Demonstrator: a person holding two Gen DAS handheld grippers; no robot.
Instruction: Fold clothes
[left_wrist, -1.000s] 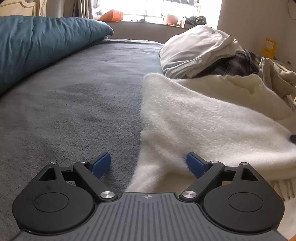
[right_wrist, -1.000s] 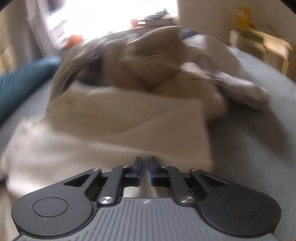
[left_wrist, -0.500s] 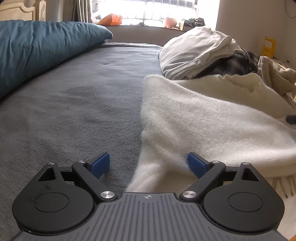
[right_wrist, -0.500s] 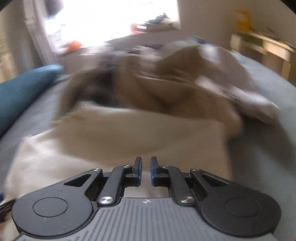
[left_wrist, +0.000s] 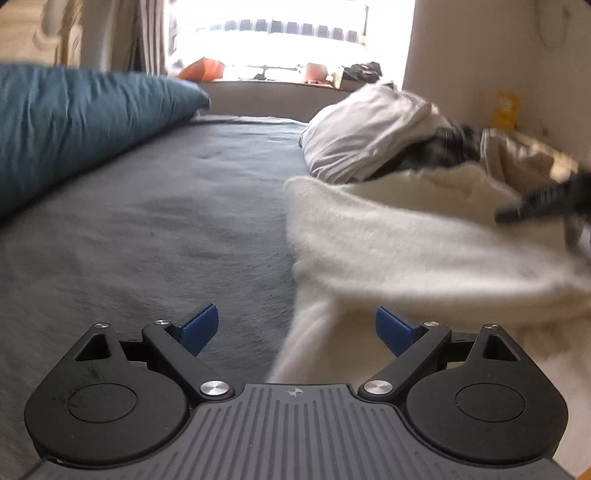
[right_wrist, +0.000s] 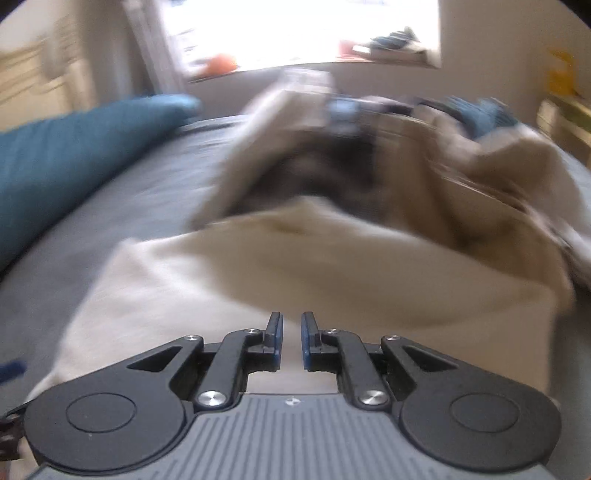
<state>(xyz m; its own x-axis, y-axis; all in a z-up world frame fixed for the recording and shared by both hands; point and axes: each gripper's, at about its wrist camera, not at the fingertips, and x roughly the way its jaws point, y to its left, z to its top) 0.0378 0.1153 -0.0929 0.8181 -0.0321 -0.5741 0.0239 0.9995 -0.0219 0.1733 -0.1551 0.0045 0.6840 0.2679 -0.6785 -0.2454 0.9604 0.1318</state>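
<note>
1. While both views are motion-blurred, the layout reads fine: grey bed cover (left_wrist: 155, 206) carries everything.
2. Cream fleece garment (left_wrist: 417, 258) lies on the right half of the bed, its left edge running down the middle of the cover toward the near edge.
3. Left gripper (left_wrist: 295, 330): jaws wide apart, nothing pinched. The left blue pad (left_wrist: 197, 328) sits over bare grey cover, the right one over the fleece; the garment's near edge runs between them. Contact with the cloth: can't tell.
4. Right gripper (right_wrist: 291, 341): jaws nearly together with a narrow gap, cream cloth visible behind the gap. No pinch visible, so it reads as closed on nothing. In the left view it shows as a dark blur at the right edge over the fleece.
5. Clothes pile (left_wrist: 373, 136) sits beyond the fleece toward the far right of the bed: pale grey, dark plaid, beige items heaped together.
6. Teal pillow (left_wrist: 74, 122) along the left edge.
7. Containers: none identifiable. The sill holds blurred orange items.
8. Writing: yellow object (left_wrist: 500, 110) by the right wall, text unreadable.
</note>
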